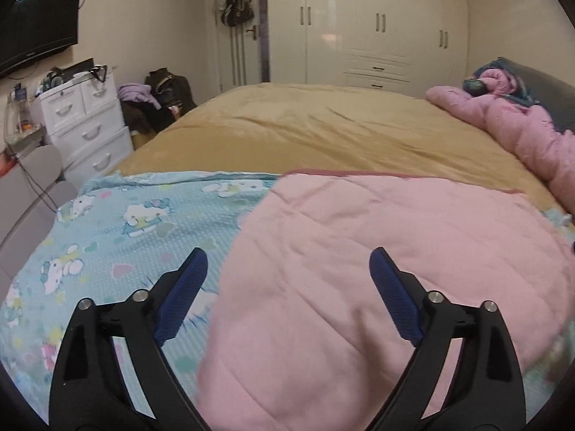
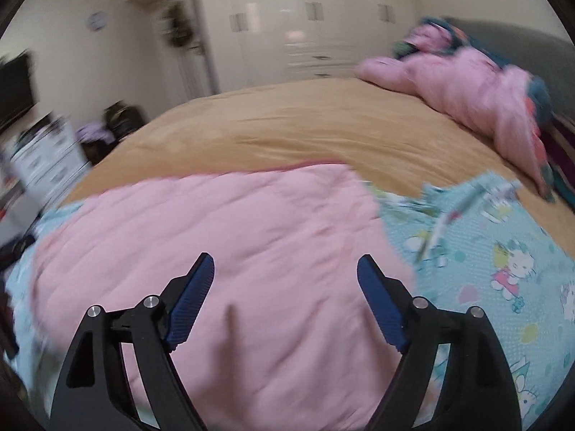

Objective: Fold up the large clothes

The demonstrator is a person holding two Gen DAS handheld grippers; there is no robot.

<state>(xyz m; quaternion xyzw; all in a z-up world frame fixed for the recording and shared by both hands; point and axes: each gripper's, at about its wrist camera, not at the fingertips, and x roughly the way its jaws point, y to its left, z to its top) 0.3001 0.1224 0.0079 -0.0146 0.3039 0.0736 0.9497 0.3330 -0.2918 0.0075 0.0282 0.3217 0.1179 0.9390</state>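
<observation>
The big bed (image 1: 323,125) has a tan cover, and everything here is told from it. Past its far left corner stands a white drawer chest (image 1: 86,122) with a black TV (image 1: 39,36) on the wall above. Just right of the chest is a heap of dark and purple clothes (image 1: 158,100), close to the bed's left side. Behind the bed is a row of white closets (image 1: 377,25).

On the near end of the bed lies a blue cartoon quilt (image 1: 125,222). Its pink side (image 1: 377,251) is folded over on top, so blue shows on the left and again on the right.

The left gripper (image 1: 288,262) hangs over the fold's left edge. Its jaws are wide apart and nothing is in them. The right gripper (image 2: 285,269) hangs over the pink side, wide apart too and holding nothing.

At the bed's far right corner sits a bunched pink blanket (image 2: 467,86) by the grey headboard (image 1: 546,89)
</observation>
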